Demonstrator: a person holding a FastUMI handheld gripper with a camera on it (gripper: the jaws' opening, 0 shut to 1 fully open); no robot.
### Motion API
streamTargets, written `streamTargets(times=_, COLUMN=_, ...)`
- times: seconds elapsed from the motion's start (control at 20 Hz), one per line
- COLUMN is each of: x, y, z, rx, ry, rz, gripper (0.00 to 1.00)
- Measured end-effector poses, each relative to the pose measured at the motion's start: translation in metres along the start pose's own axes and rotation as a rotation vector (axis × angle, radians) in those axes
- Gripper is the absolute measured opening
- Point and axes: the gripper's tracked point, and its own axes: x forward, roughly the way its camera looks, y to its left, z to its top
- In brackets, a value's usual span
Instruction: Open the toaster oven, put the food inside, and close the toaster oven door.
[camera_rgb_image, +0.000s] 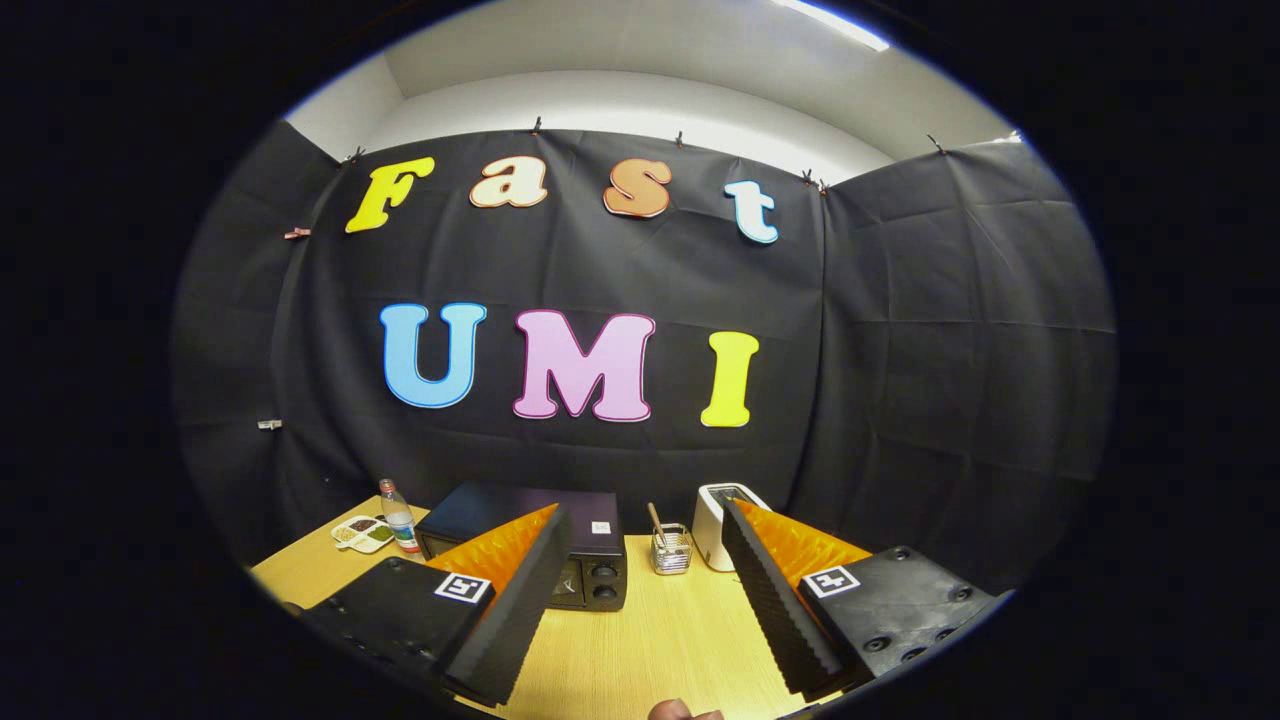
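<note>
I see my gripper (640, 545) with jaws spread wide above the bench (650, 640); the toaster oven (560, 545) sits just ahead, its door apparently closed.

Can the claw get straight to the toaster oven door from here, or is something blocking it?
Probably yes. The claw is open and holds nothing, and bare table lies between it and the toaster oven. The bottle and wire cup stand to either side, off the path.
</note>
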Motion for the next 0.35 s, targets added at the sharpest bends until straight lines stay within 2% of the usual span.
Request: streamTargets(times=0.35, x=-0.003, y=-0.007, z=-0.011, rx=-0.012, ry=-0.005, rz=0.001, gripper=0.97)
